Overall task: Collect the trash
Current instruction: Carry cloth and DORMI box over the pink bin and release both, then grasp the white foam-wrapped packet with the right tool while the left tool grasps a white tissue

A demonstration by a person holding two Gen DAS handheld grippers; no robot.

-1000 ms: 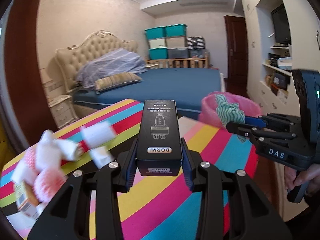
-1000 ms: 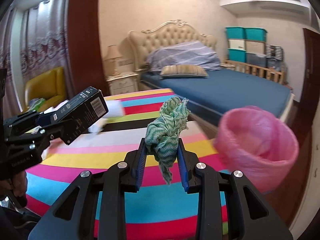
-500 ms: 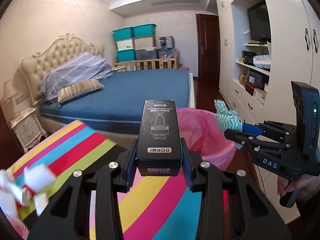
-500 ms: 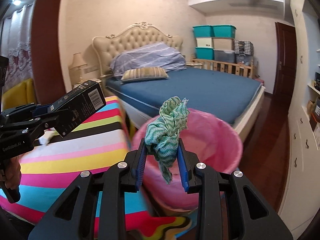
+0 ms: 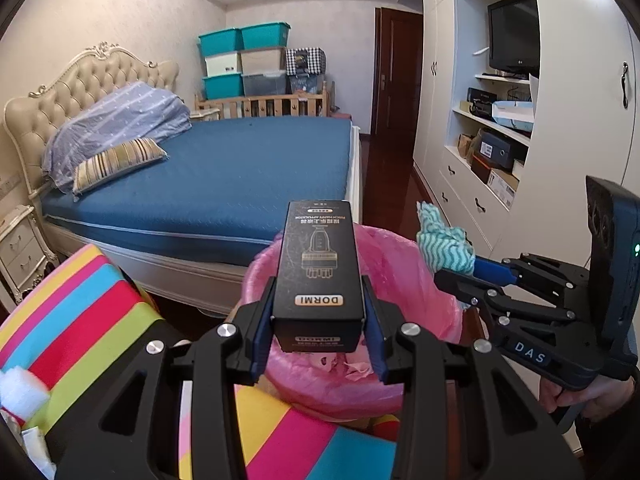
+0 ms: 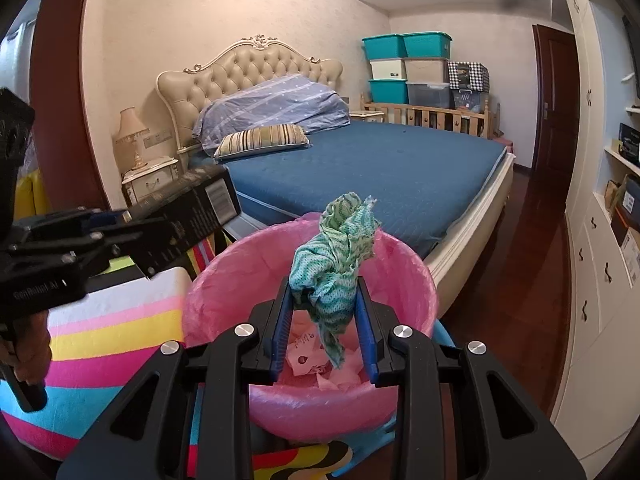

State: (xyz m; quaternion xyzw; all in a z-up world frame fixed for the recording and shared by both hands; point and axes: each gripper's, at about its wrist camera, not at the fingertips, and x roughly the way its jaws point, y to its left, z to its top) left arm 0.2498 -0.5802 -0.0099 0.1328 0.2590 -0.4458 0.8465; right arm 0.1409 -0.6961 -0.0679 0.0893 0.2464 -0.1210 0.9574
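Note:
My left gripper [image 5: 318,320] is shut on a black DORMI box [image 5: 318,276], held lengthwise over the near rim of the pink-lined trash bin [image 5: 416,280]. The right gripper [image 6: 325,316] is shut on a crumpled green-and-white cloth [image 6: 336,256], which hangs above the open mouth of the bin [image 6: 224,280]. Pink paper scraps [image 6: 340,376] lie at the bin's bottom. In the left wrist view the right gripper [image 5: 444,270] reaches in from the right with the cloth [image 5: 442,244] over the bin's far side. In the right wrist view the left gripper [image 6: 132,224] holds the box [image 6: 192,208] at the left.
A table with a bright striped cloth [image 5: 80,300] stands left of the bin, with white crumpled scraps [image 5: 22,390] at its near left edge. Behind the bin is a blue bed [image 6: 380,168]. White cabinets [image 5: 480,184] and dark wood floor [image 6: 520,280] lie to the right.
Both grippers have swung right from over the striped table to above the pink bin, still carrying the box and the cloth. The bin now sits directly under both.

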